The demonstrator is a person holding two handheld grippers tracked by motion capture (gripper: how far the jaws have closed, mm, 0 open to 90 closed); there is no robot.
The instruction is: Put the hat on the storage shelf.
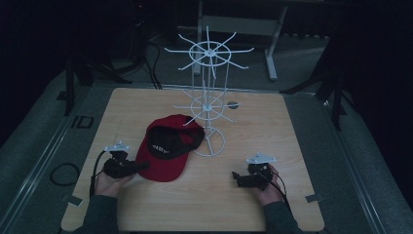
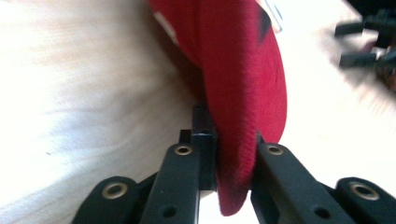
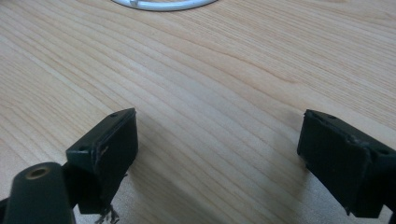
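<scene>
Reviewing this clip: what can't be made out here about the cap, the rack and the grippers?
- Red cap: the lettering inside is too small in the high view.
- Its crown is cut off by the top edge in the left gripper view, where the left gripper clamps the brim.
- White wire rack: cut off by the top edge in the right gripper view.

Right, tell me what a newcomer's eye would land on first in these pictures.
The red cap lies upside down near the middle of the wooden table, its brim pinched in the left claw. Just behind it stands a white wire rack with spoked hooks. The right claw rests open on bare wood at the right.
</scene>
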